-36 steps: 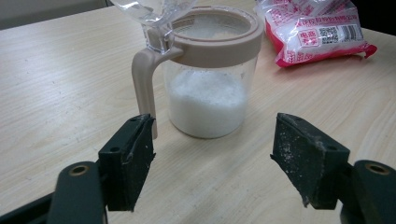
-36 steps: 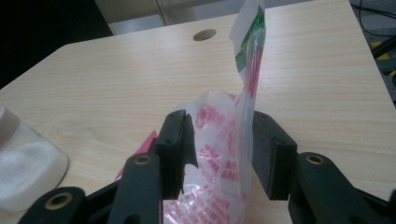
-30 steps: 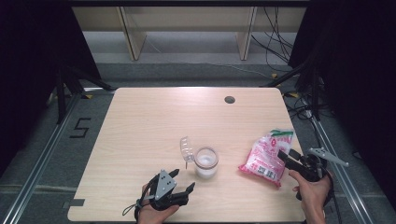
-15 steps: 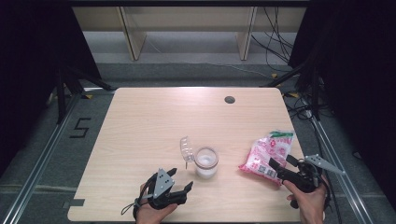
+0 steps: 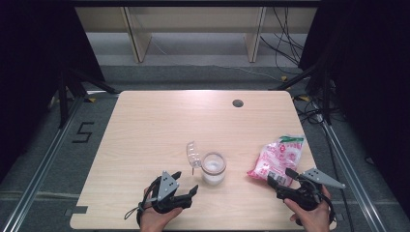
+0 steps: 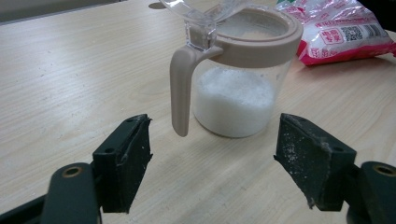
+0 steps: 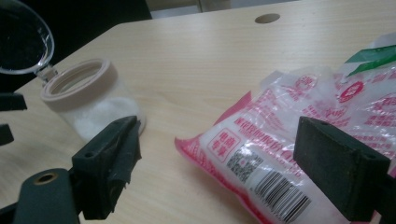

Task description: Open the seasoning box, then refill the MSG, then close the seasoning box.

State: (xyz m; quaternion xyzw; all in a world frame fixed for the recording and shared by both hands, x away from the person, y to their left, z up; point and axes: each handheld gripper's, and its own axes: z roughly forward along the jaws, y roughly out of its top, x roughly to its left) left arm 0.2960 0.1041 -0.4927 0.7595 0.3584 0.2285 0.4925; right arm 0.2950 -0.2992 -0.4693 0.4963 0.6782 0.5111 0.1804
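Observation:
A clear jar point(image 5: 213, 167) with a beige rim and handle holds white granules; its clear hinged lid point(image 5: 193, 152) stands open. In the left gripper view the jar point(image 6: 238, 79) stands just ahead of my open left gripper point(image 6: 212, 130), handle toward the jaws. My left gripper point(image 5: 186, 182) sits near the front edge, left of the jar. A pink and white printed bag point(image 5: 278, 158) lies to the right. My right gripper point(image 5: 279, 176) is open at the bag's near end. In the right gripper view the bag point(image 7: 280, 135) lies between and beyond the wide jaws of my right gripper point(image 7: 219, 135).
The light wooden table point(image 5: 159, 125) has a round cable hole point(image 5: 237, 103) at the back right. Shelving legs and cables stand on the floor behind. The bag's green-printed end point(image 5: 291, 139) lies close to the table's right edge.
My right gripper has shifted left and toward the front edge, from the bag's right side to its near end. The bag, the jar and my left gripper have hardly moved.

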